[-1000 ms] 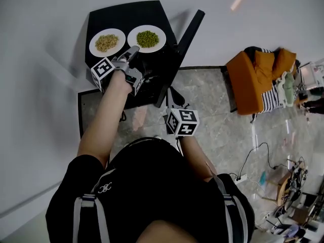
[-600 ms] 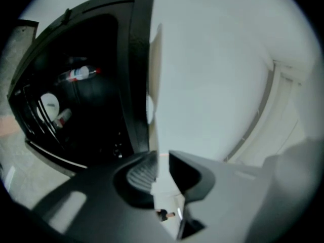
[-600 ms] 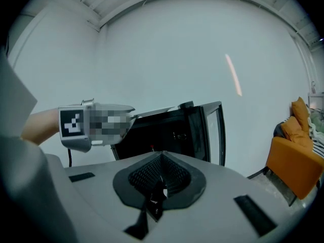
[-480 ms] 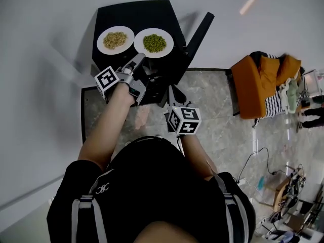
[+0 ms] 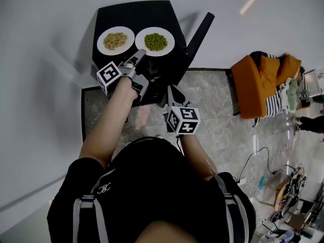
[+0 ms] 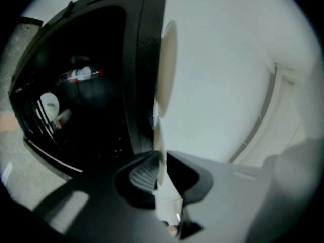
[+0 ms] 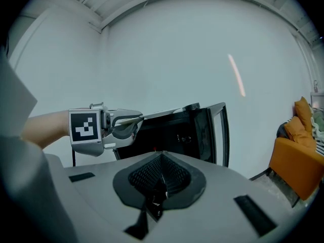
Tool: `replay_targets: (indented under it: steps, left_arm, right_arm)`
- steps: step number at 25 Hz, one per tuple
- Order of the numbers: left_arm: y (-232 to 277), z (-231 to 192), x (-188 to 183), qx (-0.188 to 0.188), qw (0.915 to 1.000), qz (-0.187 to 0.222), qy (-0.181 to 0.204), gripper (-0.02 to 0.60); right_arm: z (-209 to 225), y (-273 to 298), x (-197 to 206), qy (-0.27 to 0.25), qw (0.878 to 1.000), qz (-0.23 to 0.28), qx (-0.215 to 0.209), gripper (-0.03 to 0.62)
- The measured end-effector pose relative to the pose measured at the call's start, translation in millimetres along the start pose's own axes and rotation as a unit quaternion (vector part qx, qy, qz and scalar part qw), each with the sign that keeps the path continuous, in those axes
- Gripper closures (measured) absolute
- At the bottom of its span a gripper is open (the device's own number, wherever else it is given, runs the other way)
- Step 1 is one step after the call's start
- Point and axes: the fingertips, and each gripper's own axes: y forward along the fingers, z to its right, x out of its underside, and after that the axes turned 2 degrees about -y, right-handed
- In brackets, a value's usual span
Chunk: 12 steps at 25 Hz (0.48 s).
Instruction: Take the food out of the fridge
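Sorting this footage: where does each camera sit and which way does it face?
Head view: on the person's head, facing steeply down at the fridge; shows torso, forearms, left gripper, right gripper.
Left gripper view: on that gripper, rolled sideways; jaws, just closing, pinch the green-food plate rim.
Right gripper view: on that gripper, shut, empty, facing the open fridge.
Shared: head and right gripper views both show the left gripper.

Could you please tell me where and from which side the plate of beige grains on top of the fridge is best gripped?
Probably pinch the grain plate by its bare white rim on the near side, coming in level from the front of the fridge. It lies flat with the food filling the middle, and the pea plate crowds one side.
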Motion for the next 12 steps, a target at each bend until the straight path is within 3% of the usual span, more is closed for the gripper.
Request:
replay_targets:
  steps: [4, 7, 10, 12]
  left_arm:
    - [-1, 3, -3, 0.004, 0.9997, 0.004, 0.022, 0.549]
    - [-7, 4, -7, -0.006, 0.9980, 0.010, 0.062, 0.548]
    - [-25, 10, -9, -0.017, 0.9911, 0.012, 0.131, 0.548]
    - [-38, 13, -5, -0.031, 0.9771, -0.004, 0.210, 0.554]
  right_arm:
    - [5, 1, 1, 0.001, 1.000, -0.001, 0.002, 0.594]
    - [6, 3, 3, 0.003, 1.000, -0.003, 0.000, 0.594]
    - [0, 0, 2, 0.001, 1.000, -0.001, -0.004, 0.594]
    - [-4, -1, -1, -0.001, 1.000, 0.001, -0.008, 0.594]
